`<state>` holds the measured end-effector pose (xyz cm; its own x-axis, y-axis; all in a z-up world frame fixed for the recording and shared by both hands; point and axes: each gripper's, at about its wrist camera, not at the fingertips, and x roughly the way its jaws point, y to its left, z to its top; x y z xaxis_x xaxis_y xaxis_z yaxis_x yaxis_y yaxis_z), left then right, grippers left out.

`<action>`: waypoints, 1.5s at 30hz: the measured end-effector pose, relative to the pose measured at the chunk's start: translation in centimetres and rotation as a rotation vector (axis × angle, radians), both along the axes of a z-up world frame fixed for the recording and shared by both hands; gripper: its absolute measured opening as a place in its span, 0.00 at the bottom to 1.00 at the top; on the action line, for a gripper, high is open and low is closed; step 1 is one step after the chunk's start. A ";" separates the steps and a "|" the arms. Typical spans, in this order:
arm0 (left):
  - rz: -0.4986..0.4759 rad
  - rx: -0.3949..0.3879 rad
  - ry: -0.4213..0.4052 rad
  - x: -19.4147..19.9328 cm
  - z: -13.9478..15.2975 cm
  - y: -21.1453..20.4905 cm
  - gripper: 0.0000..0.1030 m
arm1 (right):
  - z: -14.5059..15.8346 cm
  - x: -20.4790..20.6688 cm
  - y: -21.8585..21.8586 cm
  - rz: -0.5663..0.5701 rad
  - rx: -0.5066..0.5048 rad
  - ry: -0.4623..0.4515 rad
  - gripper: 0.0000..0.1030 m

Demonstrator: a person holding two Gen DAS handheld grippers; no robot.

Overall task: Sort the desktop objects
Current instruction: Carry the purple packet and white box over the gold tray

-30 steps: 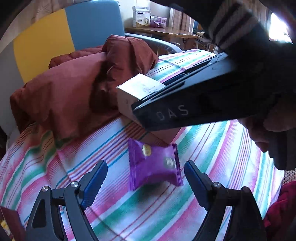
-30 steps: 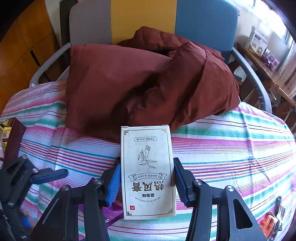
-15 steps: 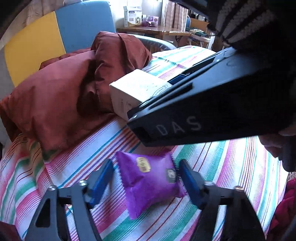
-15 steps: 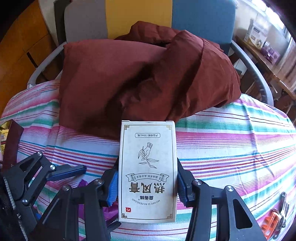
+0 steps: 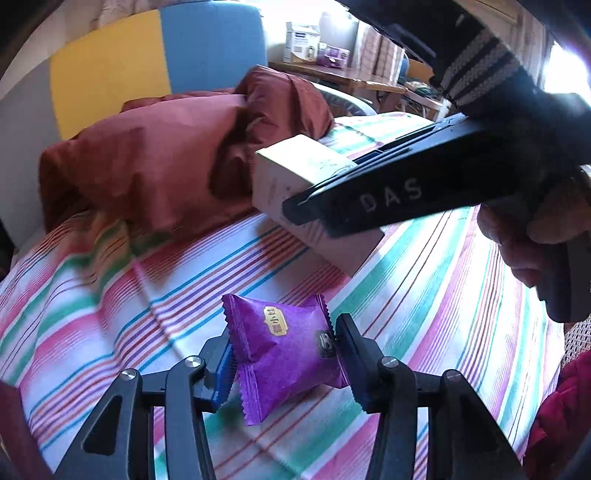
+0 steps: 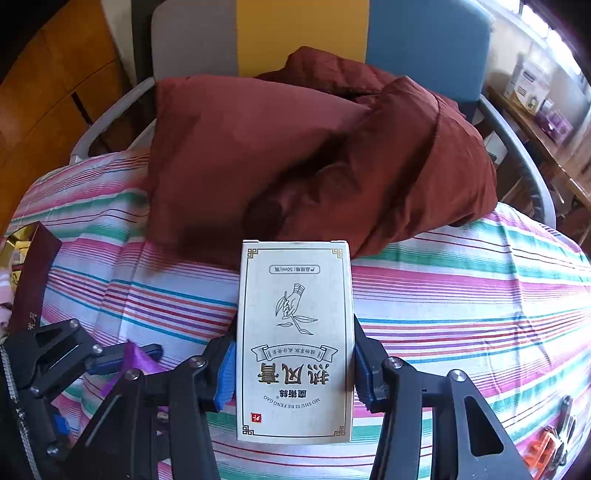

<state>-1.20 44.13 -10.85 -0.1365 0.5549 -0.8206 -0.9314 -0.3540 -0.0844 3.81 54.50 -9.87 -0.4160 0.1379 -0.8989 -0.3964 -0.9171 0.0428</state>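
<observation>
A purple snack packet (image 5: 280, 365) lies on the striped cloth (image 5: 424, 295). My left gripper (image 5: 283, 341) is closing on it, both pads touching its crimped ends. In the right wrist view the same packet (image 6: 138, 360) peeks out beside the left gripper's fingers (image 6: 122, 354). My right gripper (image 6: 294, 354) is shut on a beige carton (image 6: 295, 295) printed with a hand and leaves, holding it by its long sides above the cloth. That carton (image 5: 291, 173) hangs just behind and above the packet in the left wrist view, under the right gripper's black finger (image 5: 369, 203).
A crumpled maroon jacket (image 6: 295, 147) fills the back of the cloth, against a grey, yellow and blue chair back (image 6: 295, 29). A dark red box (image 6: 33, 273) sits at the left edge. Keys with an orange tag (image 6: 546, 446) lie front right. A wooden side table (image 6: 532, 122) holds boxes.
The left gripper has moved forward around the purple packet and its jaws have narrowed from wide apart to touching the packet's ends. The right gripper keeps the carton almost still.
</observation>
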 end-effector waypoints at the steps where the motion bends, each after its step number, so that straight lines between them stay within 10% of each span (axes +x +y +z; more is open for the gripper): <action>1: 0.011 0.006 -0.003 -0.1 0.2 -0.4 0.49 | 0.1 0.1 -0.1 0.003 -0.004 0.010 0.50; 21: 0.206 0.138 0.096 0.3 7.3 -10.9 0.49 | 3.5 -0.8 -4.2 0.110 -0.037 0.133 0.50; 45: 0.524 0.201 0.207 -1.4 12.6 -28.2 0.49 | 8.0 -3.3 -20.7 0.265 -0.109 0.240 0.50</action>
<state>-2.63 15.97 1.76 -0.5797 0.5124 -0.6336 -0.6415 -0.7664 -0.0330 0.55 33.78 -1.85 -0.6252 -0.0938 -0.7748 -0.1126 -0.9715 0.2085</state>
